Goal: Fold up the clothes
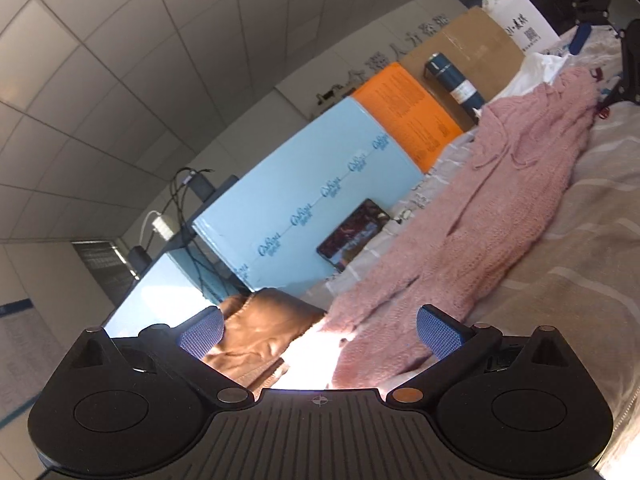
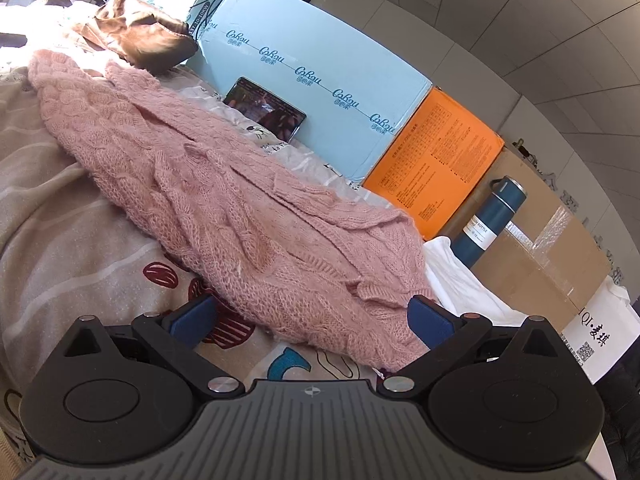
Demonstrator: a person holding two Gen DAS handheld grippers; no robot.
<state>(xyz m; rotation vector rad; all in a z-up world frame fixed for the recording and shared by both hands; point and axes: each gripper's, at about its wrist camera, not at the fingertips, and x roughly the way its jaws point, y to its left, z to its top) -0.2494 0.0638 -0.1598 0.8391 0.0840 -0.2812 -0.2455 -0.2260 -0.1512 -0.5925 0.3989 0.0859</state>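
**Already at both ends: open tools over a pink sweater**

Nearest us, the left tool [image 1: 320,330] stands wide open and holds nothing, its jaws straddling one end of the pink knitted sweater [image 1: 500,184]. The right tool [image 2: 312,320] is likewise open and empty at the other end. We see the sweater lying lengthwise and bunched along a patterned bedcover [image 2: 60,220]. We judge the loose knit may snag on a fingertip, or a pinch may take the bedcover too. Beyond, a brown garment [image 2: 136,28], a phone [image 2: 266,110] and a blue bottle [image 2: 490,220] lie close; a sweeping fold could knock them.
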